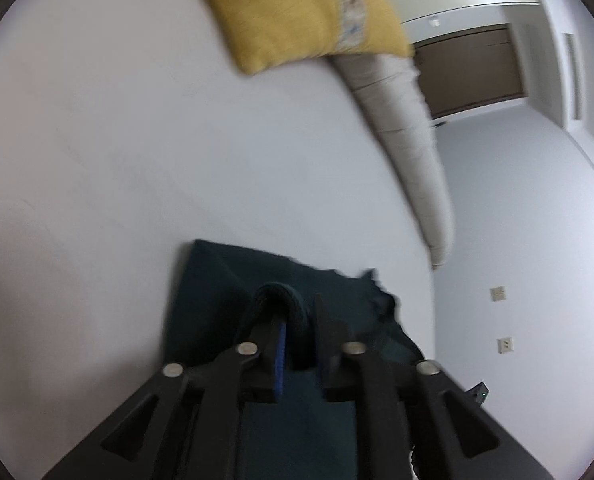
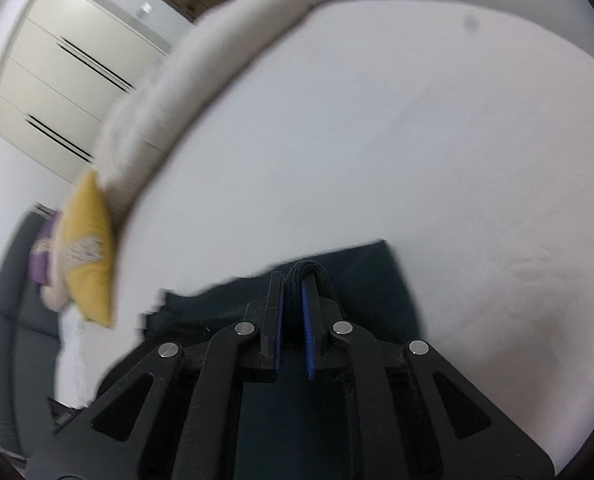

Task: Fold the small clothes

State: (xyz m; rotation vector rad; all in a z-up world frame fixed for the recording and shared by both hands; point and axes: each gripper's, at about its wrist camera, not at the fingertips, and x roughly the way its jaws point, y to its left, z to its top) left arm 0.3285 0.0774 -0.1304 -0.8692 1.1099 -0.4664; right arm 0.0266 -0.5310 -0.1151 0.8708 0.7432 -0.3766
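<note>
We have both grippers closed on the same dark teal knitted garment point(image 1: 225, 280), which lies on the white bed sheet point(image 1: 117, 160) and hangs partly over the near side. In the left wrist view a thick rolled hem of it loops over the tip of one finger of the left gripper point(image 1: 297, 320), and the other finger stands beside it with a visible gap; we judge it a hold, though how firmly the fabric is pinched we cannot tell. In the right wrist view the right gripper point(image 2: 295, 300) has its blue-padded fingers point(image 2: 305, 320) drawn close with a band of the same fabric point(image 2: 369, 276) clamped between them.

The relation that matters: from either gripper the rest of the cloth spreads toward 12 o'clock, flat on the sheet, so the held edge is the near edge and the free edge lies ahead. The long axis seems to run across, from 9 to 3 o'clock, with one gripper at each end. Neither hand looks nearer the far edge, so we would carry both forward together to lay the near edge over.

The left view shows a ragged, bunched corner at about 2 o'clock; the right view shows a clean square corner at 1 o'clock. A yellow woven cushion point(image 1: 297, 8) and a cream bolster point(image 1: 409, 128) sit well apart at the head of the bed.
</note>
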